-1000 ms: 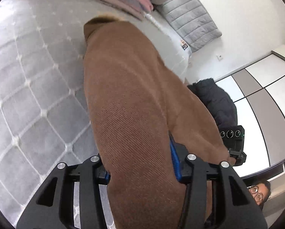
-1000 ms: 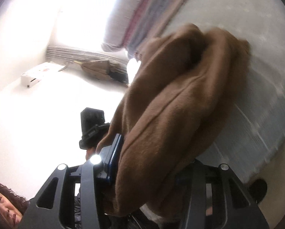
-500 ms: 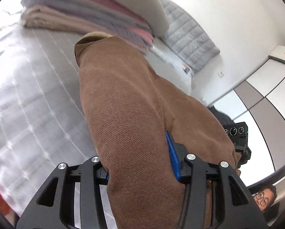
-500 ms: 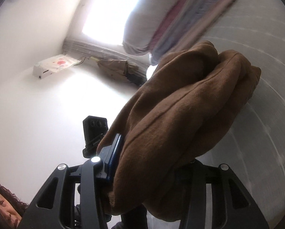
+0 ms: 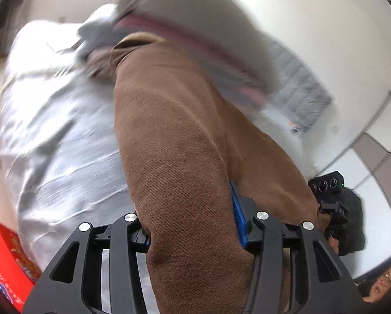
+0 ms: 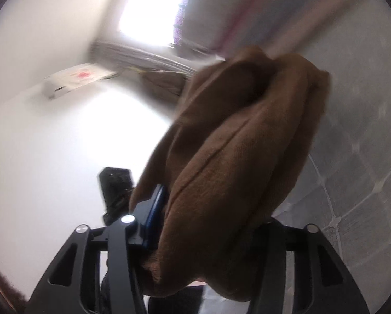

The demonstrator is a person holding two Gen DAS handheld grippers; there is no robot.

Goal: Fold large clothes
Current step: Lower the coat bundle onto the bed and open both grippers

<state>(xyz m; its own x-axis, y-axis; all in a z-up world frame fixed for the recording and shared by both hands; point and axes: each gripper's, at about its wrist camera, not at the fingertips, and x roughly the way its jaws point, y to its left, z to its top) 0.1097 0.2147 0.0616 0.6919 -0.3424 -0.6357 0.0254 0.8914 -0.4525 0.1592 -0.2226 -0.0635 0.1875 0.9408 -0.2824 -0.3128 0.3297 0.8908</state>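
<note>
A thick brown knitted garment (image 5: 169, 130) hangs between my two grippers above a grey quilted bed (image 5: 64, 144). My left gripper (image 5: 190, 225) is shut on one folded end, its blue pad pressed into the cloth. In the right wrist view the other end of the garment (image 6: 247, 144) bulges in several folds out of my right gripper (image 6: 211, 217). Its jaws are opening, with the cloth still filling the gap and touching the blue pad (image 6: 156, 214); the far finger is hidden by cloth. Each view shows the other gripper beyond the garment (image 5: 328, 196) (image 6: 115, 185).
A blurred stack of folded blankets (image 5: 195, 39) lies at the head of the bed. A red box (image 5: 4, 256) sits at the bed's near left edge. A wardrobe (image 5: 378, 162) and a person (image 5: 378, 285) are at the right. A bright window (image 6: 153, 7) is on the wall.
Both grippers swept with the garment across the bed toward the blanket stack, which now looms close and blurred. The red box came into view. The right jaws stand a little wider.
</note>
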